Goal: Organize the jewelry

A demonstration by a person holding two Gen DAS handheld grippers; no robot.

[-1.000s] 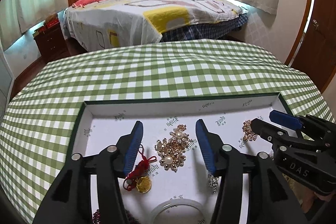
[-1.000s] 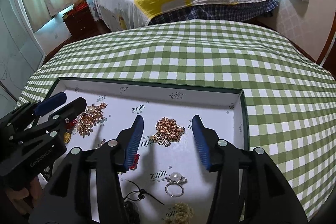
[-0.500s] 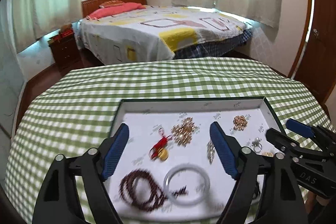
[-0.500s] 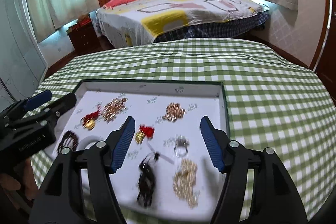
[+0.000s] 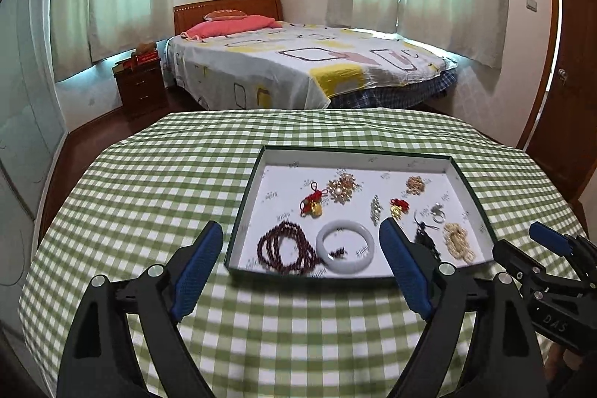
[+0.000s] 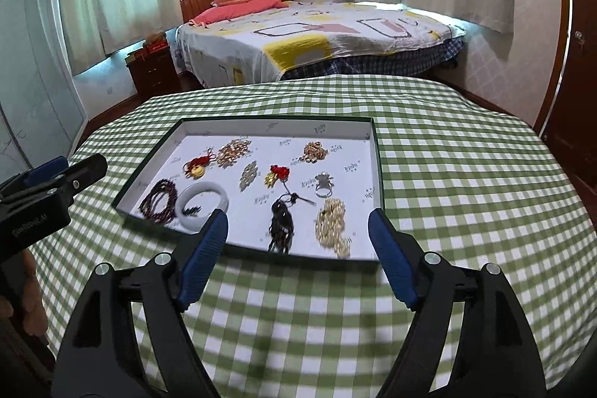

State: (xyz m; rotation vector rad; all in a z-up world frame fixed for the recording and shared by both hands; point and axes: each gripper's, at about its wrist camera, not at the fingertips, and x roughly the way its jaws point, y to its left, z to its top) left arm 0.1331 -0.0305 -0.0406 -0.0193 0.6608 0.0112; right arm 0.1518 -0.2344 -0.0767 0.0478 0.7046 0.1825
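Green-and-white checked cloth covers the counter; behind it stand a dark nightstand, a bed with a patterned sheet, curtains and a brown door. At left the left gripper hangs spread wide, empty, over the cloth. A shallow white-lined tray holds the jewelry: dark beads, a white bangle, brooches. At right the right gripper, marked "DAS", gapes empty.

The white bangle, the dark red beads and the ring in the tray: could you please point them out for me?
White bangle (image 5: 345, 262), left wrist view, on the near side of its band.
Dark red beads (image 5: 278, 245), left wrist view, on the middle loops.
Ring (image 6: 324, 188), right wrist view, on its band.
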